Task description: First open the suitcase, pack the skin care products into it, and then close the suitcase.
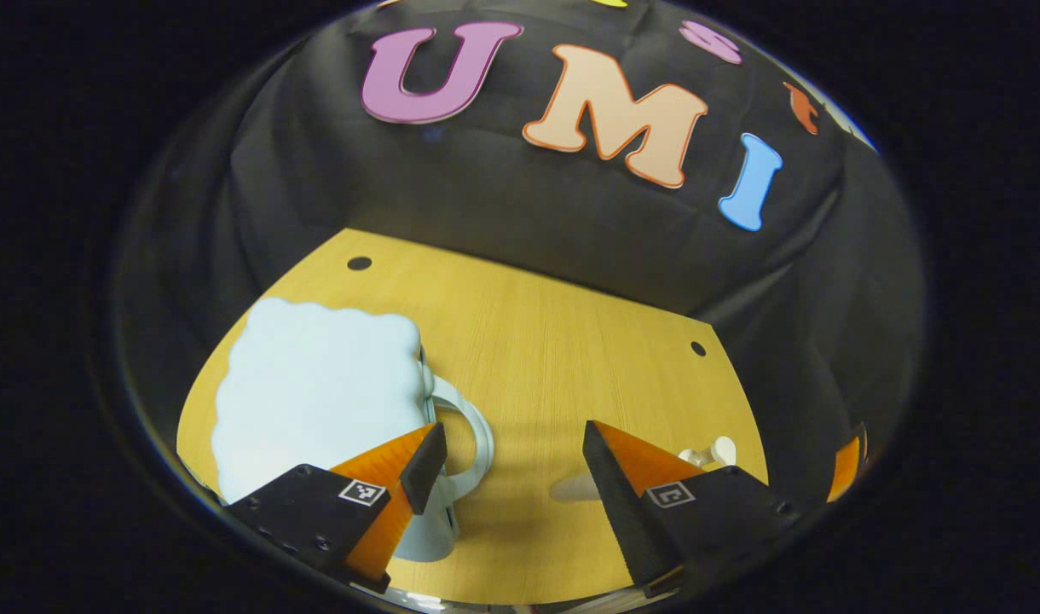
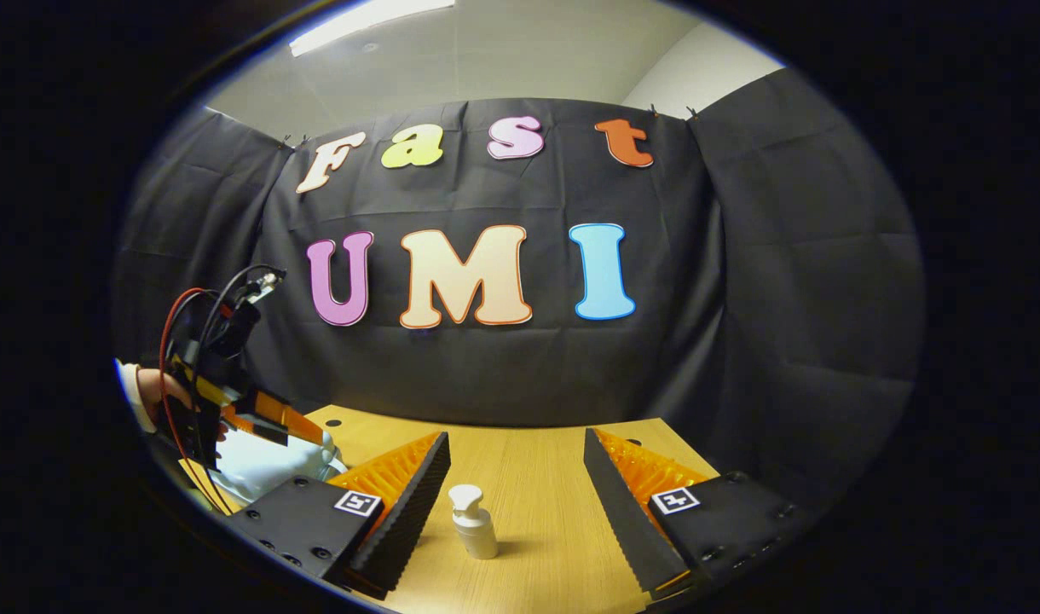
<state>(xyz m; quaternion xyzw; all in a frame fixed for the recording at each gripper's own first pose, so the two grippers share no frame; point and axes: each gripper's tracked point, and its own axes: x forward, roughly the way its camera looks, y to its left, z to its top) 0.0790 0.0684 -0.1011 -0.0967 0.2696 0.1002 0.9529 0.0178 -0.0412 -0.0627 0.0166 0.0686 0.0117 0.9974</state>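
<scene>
Jaws of both grippers are held apart, nothing gripped.
The suitcase (image 1: 315, 392) is judged unopened; its handle (image 1: 469, 443) must be reached first.

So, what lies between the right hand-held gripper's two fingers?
In the right gripper view, a white pump bottle stands upright on the wooden table between the open right hand-held gripper fingers, untouched.

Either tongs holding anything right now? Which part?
Nothing held. Left tongs open over the suitcase handle; right tongs open, pump bottle standing free between them.
</scene>
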